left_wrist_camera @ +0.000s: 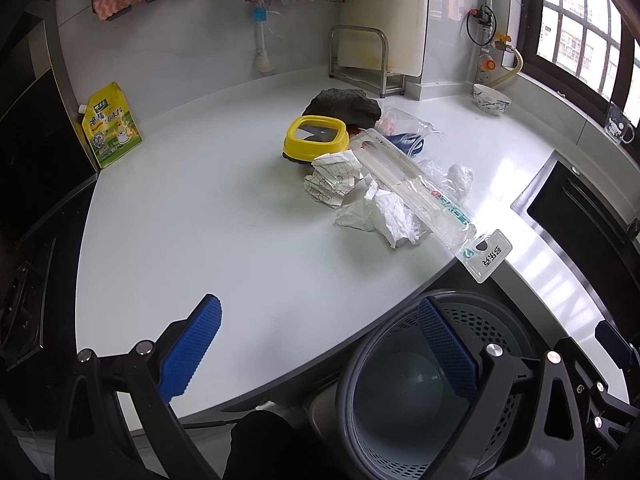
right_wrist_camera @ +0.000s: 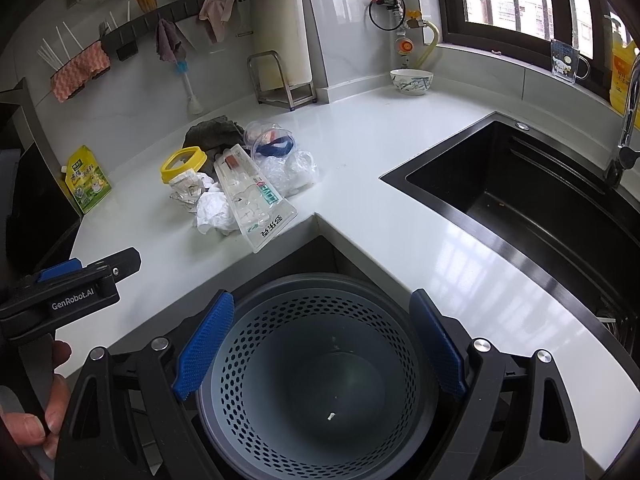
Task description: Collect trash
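At the far left of the white worktop (right_wrist_camera: 360, 184), a yellow seasoning pouch (right_wrist_camera: 86, 180) is propped against the dark side panel. Nearer the camera, the left claw (left_wrist_camera: 316, 344) is seen spread wide and empty, gripped by a hand (right_wrist_camera: 44, 396) at the worktop's edge. Toward the middle a heap of trash is gathered — a yellow-rimmed lid (right_wrist_camera: 183, 164), crumpled paper (right_wrist_camera: 214, 210), a long clear blister pack (right_wrist_camera: 256, 196) jutting over the edge, and clear plastic wrap (right_wrist_camera: 290, 168), with a dark cloth (right_wrist_camera: 212, 132) behind. Below the worktop's inner corner, a grey perforated bin (right_wrist_camera: 316, 380) is framed between the pads of the right claw (right_wrist_camera: 322, 346) — spread wide, nothing pinched. To the right, a black sink (right_wrist_camera: 520, 196) is set into the worktop.
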{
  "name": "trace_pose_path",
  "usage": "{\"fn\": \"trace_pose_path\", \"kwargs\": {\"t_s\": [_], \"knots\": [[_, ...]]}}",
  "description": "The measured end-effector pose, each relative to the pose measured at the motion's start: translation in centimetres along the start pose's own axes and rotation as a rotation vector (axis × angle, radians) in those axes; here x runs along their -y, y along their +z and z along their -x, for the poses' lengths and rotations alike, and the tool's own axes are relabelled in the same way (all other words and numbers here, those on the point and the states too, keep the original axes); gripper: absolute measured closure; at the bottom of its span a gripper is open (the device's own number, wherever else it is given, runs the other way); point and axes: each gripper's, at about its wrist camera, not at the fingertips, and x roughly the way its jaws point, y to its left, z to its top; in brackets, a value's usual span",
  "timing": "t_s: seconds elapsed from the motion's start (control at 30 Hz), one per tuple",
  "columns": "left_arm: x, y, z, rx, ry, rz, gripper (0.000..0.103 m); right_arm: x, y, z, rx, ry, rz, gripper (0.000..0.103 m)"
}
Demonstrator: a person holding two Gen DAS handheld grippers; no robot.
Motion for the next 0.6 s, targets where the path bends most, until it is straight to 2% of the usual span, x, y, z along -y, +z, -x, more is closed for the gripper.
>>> {"fn": "trace_pose_path", "kwargs": {"t_s": [0.6], "knots": [[0.27, -0.18, 0.09, -0.002, 0.006, -0.014, 0.006, 0.02, -0.06, 0.07, 0.004, 0.006, -0.003, 0.018]]}}
